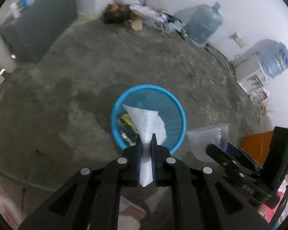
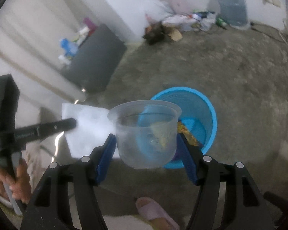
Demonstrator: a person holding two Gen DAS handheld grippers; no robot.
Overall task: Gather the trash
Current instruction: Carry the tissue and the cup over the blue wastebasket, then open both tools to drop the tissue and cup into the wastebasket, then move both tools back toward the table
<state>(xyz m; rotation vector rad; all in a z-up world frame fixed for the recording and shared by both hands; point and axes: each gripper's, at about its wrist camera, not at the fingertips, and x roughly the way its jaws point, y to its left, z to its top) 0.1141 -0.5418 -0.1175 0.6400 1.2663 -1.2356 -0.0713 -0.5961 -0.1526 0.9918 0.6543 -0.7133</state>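
A blue mesh basket (image 1: 149, 87) stands on the concrete floor with wrappers lying in its bottom. My left gripper (image 1: 146, 137) hangs just above its near rim, shut on a white sheet of paper (image 1: 146, 122) that fans out over the basket's mouth. In the right wrist view my right gripper (image 2: 145, 136) is shut on a clear plastic cup (image 2: 144, 115), its blue pads against the cup's sides, with the basket (image 2: 211, 113) right behind and below it. The left gripper (image 2: 72, 123) and its paper (image 2: 86, 122) show at the left there. The cup (image 1: 201, 140) also appears right of the basket.
A pile of trash (image 1: 140, 15) lies along the far wall beside a large water jug (image 1: 203, 25). At the left stands a grey cabinet (image 1: 40, 28); a cable (image 1: 224, 57) and a white appliance (image 1: 249, 71) are at the right. A person's slippered foot (image 2: 155, 212) is near me.
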